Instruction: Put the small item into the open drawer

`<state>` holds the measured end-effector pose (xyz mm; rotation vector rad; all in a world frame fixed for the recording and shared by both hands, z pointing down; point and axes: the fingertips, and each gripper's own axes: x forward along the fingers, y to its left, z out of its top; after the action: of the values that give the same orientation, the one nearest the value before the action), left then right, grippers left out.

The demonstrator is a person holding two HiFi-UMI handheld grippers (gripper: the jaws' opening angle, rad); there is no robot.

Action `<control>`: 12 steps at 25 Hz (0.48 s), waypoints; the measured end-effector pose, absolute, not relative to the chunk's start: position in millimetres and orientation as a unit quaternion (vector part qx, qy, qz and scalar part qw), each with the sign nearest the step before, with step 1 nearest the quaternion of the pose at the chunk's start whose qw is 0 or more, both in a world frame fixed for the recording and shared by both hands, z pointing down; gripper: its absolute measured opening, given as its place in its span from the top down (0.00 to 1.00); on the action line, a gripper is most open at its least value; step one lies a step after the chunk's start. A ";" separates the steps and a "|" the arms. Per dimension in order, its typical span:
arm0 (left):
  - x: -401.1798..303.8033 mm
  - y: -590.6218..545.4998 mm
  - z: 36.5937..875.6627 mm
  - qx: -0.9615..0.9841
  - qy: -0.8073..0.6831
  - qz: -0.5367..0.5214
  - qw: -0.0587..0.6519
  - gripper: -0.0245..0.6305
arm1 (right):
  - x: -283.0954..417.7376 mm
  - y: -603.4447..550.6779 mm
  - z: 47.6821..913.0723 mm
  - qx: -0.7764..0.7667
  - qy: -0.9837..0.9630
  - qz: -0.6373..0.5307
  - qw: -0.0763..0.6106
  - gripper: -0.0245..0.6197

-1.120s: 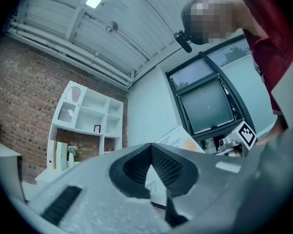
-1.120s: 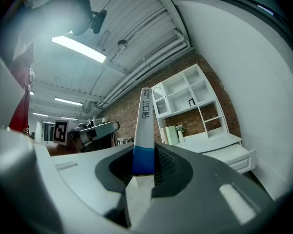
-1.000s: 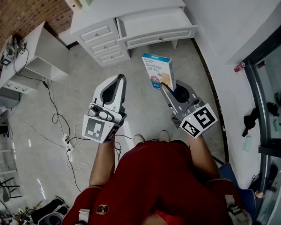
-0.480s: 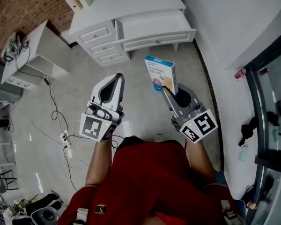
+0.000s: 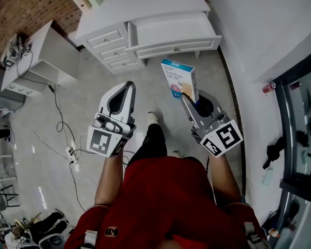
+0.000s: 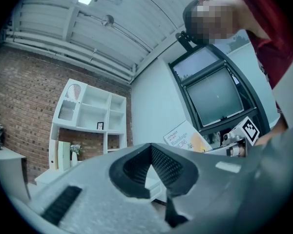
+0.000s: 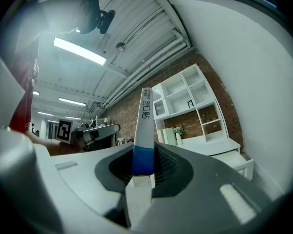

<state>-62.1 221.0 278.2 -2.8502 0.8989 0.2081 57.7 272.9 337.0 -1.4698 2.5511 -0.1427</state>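
Observation:
A white and blue bandage box (image 5: 180,79) stands upright in my right gripper (image 5: 189,98), which is shut on its lower edge. In the right gripper view the box (image 7: 144,130) rises edge-on from between the pads of the right gripper (image 7: 142,167). My left gripper (image 5: 128,85) is held level to the left, shut and holding nothing; its tips (image 6: 150,146) meet. The open drawer (image 5: 176,48) juts from the white desk (image 5: 140,7) ahead of both grippers, and shows at lower right as a drawer (image 7: 237,160) in the right gripper view.
A stack of small shut drawers (image 5: 111,48) sits left of the open one. A white side cabinet (image 5: 46,56) stands at the left, with cables (image 5: 67,139) on the floor. A red can (image 5: 269,87) lies by the right wall. The person's foot (image 5: 153,118) is between the grippers.
The person's leg and foot have swung forward between the grippers. The right gripper with the box has drifted slightly right and forward. The left gripper has hardly moved.

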 end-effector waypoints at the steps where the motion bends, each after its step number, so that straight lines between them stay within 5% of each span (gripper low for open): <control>1: -61.1 210.6 280.0 -0.949 0.299 0.071 0.072 0.96 | 58.8 263.2 338.8 -0.497 0.861 -0.048 0.094 0.85; 12: -71.2 24.4 291.6 -0.948 0.298 0.088 0.063 0.96 | 56.9 85.2 344.3 -0.513 0.855 -0.050 0.049 0.85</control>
<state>-71.2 24.4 291.6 -2.8659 0.9014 0.2669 56.9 85.2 344.3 -1.5649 2.6069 -0.1536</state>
